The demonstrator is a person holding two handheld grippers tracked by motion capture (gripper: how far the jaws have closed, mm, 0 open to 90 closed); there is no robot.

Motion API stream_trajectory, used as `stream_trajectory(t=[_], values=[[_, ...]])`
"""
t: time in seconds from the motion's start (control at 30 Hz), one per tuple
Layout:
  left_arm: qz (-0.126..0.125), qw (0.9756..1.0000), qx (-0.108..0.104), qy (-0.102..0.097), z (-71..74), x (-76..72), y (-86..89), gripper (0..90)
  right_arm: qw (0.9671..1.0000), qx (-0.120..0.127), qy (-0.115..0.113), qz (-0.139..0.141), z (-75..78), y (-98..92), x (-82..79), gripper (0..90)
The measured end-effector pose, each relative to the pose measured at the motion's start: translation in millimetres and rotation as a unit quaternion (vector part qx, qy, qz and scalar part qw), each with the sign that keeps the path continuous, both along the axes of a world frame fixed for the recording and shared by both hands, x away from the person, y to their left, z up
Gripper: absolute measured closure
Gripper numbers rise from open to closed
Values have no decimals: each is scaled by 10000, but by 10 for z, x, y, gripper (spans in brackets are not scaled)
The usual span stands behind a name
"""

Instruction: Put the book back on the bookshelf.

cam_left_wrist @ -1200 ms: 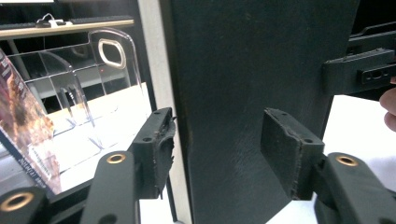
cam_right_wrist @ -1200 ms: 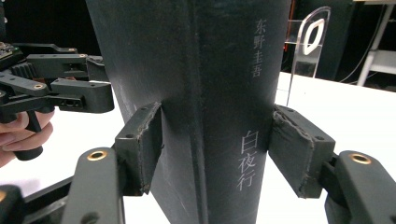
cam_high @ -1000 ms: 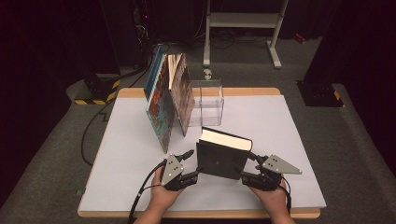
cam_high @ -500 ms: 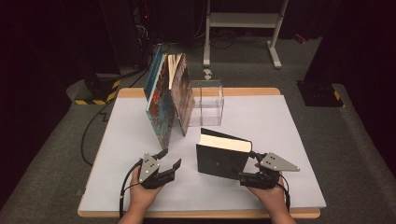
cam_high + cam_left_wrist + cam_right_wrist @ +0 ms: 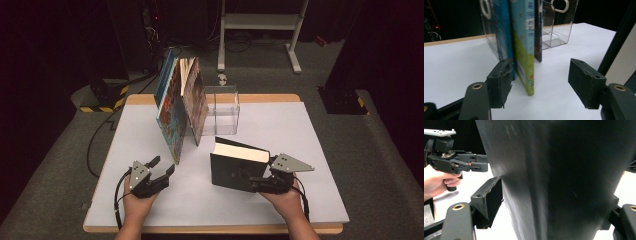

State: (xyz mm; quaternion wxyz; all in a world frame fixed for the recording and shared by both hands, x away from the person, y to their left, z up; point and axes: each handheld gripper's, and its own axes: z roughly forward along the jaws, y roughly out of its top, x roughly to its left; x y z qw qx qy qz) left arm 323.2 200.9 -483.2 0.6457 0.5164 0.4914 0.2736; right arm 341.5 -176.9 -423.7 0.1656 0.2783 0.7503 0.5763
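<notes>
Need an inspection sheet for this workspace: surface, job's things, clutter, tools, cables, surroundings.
Surface: white table top with a wooden edge, flat.
Job's things: black book stands upright near the front; three picture books lean together beside a clear acrylic holder.
Clutter: nothing seen.
Tools: right tool has its jaws around the black book's edge, which fills the gap between them; left tool open, apart from the book, nothing between its jaws, aimed at the picture books.
Cables: a black cable trails from the left tool; another runs on the floor.
Surroundings: grey carpet, a white frame behind, dark beyond.
</notes>
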Motion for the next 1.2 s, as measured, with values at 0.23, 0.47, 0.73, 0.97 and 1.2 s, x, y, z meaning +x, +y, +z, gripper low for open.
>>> stream_trajectory(t=[0.23, 0.47, 0.73, 0.97, 1.2], values=[[90, 9999, -61, 58, -15, -2, 57, 363, 9995, 173, -127, 243, -51, -22, 3, 354], [150, 9998, -41, 105, -30, 4, 73, 364, 9990, 38, -270, 360, -56, -55, -51, 482], [202, 9996, -35, 168, -51, 10, 106, 368, 9988, -98, -353, 330, -40, -29, -104, 534], [195, 9997, -46, 172, -52, 8, 117, 371, 9996, 106, -257, 32, -47, -15, -115, 540], [198, 9996, -80, 169, -56, 14, 121, 372, 9985, 97, -364, -387, -12, -22, -108, 540]])
